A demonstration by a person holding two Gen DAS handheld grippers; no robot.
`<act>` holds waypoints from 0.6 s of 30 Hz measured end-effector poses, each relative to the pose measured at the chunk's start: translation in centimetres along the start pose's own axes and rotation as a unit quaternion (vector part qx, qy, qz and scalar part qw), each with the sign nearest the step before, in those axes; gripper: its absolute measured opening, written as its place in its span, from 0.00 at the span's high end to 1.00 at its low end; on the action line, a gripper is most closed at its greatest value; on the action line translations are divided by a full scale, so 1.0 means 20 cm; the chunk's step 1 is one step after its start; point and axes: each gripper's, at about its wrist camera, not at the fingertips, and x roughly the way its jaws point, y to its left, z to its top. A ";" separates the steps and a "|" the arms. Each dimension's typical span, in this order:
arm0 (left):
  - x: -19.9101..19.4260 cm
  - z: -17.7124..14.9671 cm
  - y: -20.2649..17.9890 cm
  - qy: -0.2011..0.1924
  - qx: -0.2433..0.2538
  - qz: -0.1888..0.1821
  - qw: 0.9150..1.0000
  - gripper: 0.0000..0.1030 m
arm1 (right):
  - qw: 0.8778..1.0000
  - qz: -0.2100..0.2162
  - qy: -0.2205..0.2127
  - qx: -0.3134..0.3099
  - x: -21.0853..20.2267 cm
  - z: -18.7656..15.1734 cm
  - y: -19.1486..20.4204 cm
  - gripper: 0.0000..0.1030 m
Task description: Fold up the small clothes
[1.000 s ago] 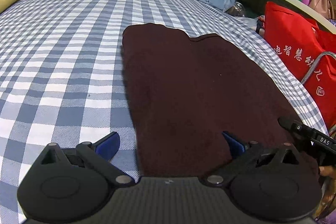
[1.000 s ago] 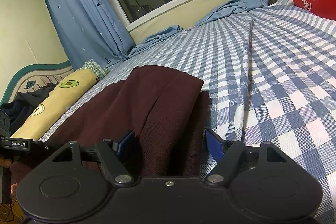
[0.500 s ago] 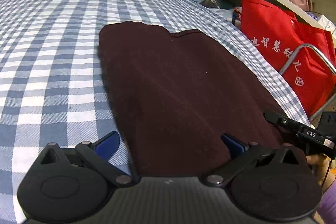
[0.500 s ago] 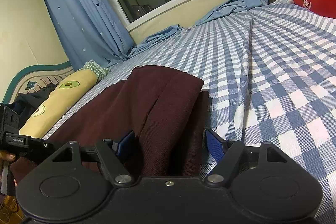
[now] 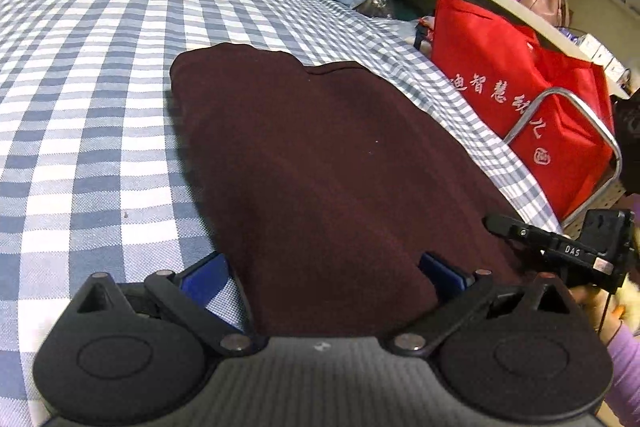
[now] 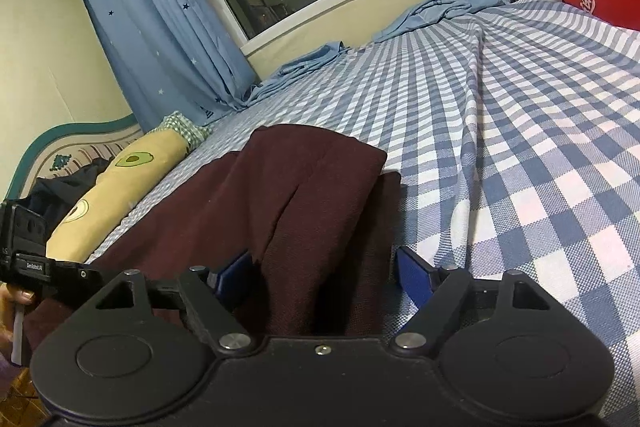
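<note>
A dark maroon garment (image 5: 320, 167) lies flat on the blue-and-white checked bed (image 5: 80, 107). My left gripper (image 5: 324, 275) is open, its blue pads (image 5: 208, 277) straddling the garment's near edge. In the right wrist view the same garment (image 6: 304, 195) shows a folded layer with a thick edge. My right gripper (image 6: 324, 273) is open with its blue pads (image 6: 414, 275) on either side of that near edge. Each gripper shows at the edge of the other's view, the right one in the left wrist view (image 5: 560, 247).
A red tote bag (image 5: 520, 107) and a metal frame (image 5: 580, 155) stand off the bed's right side, under shelves of bags. Blue curtains (image 6: 160, 27) hang at a window. An avocado-print pillow (image 6: 120, 187) lies by the headboard.
The left gripper has swung right and nearer the garment's edge, bringing the red bag and right gripper further into view. The right gripper has barely moved. Both stay open.
</note>
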 end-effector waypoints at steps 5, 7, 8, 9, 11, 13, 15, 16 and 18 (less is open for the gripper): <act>0.03 0.00 0.00 -0.001 0.005 -0.003 1.000 0.00 | 1.000 -0.014 0.017 -0.023 0.02 0.02 0.04 0.18; 0.05 0.01 -0.02 0.008 0.013 0.007 1.000 0.00 | 0.999 -0.025 0.024 -0.036 0.03 0.02 0.07 0.18; 0.05 0.02 -0.03 0.010 0.014 0.011 1.000 0.00 | 0.998 -0.030 0.026 -0.042 0.04 0.02 0.09 0.18; 0.06 0.02 -0.04 0.013 0.016 0.016 1.000 0.00 | 0.998 -0.035 0.027 -0.045 0.04 0.02 0.09 0.19; 0.07 0.03 -0.06 0.017 0.024 0.027 0.999 0.00 | 0.998 -0.039 0.026 -0.041 0.04 0.01 0.11 0.23; 0.08 0.03 -0.08 0.021 0.031 0.034 0.999 0.01 | 0.999 -0.030 0.025 -0.028 0.03 -0.01 0.12 0.39; 0.08 0.04 -0.08 0.023 0.033 0.034 0.999 0.02 | 1.000 -0.019 0.021 -0.013 0.02 -0.03 0.14 0.59; 0.07 0.04 -0.08 0.023 0.031 0.031 0.999 0.04 | 1.000 -0.021 0.017 -0.011 0.01 -0.03 0.15 0.61; 0.07 0.03 -0.08 0.021 0.026 0.029 0.999 0.07 | 0.999 -0.034 0.008 -0.025 0.00 -0.04 0.20 0.67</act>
